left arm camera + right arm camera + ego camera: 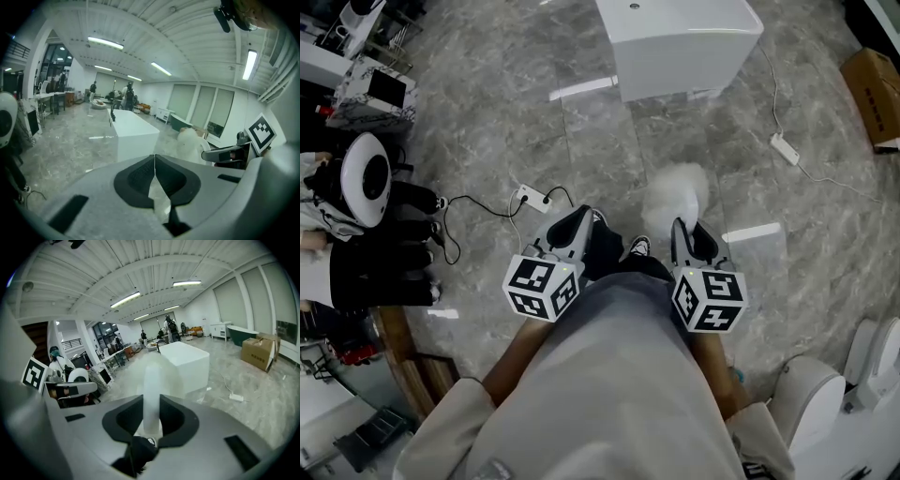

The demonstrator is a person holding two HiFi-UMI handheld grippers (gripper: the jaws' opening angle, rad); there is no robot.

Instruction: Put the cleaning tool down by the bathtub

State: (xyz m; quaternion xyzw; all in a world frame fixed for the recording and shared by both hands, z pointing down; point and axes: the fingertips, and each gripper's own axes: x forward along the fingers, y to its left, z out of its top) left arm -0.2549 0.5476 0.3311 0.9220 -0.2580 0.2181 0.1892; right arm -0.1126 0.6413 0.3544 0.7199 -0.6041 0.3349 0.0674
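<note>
White fluffy duster [677, 190] clamped by its pale handle [151, 390] in the right gripper [691, 234], jaws partway apart and pressed on the handle from both sides. Fluffy head out past the jaw tips, held in the air above the grey marble floor [487, 122], not set down. Farther on, straight ahead: white rectangular bathtub [684, 47], well apart from the duster. Left gripper [575, 228] level with the right one, to its left, jaws closed together with nothing between them. Between the two grippers, near: a dark shoe [639, 247] on the floor. Just left of the left gripper, a white power strip [532, 198] with a black cable. Right of the bathtub, a second white power strip [786, 148] on a pale cord. Far right, a brown cardboard box [874, 89].
</note>
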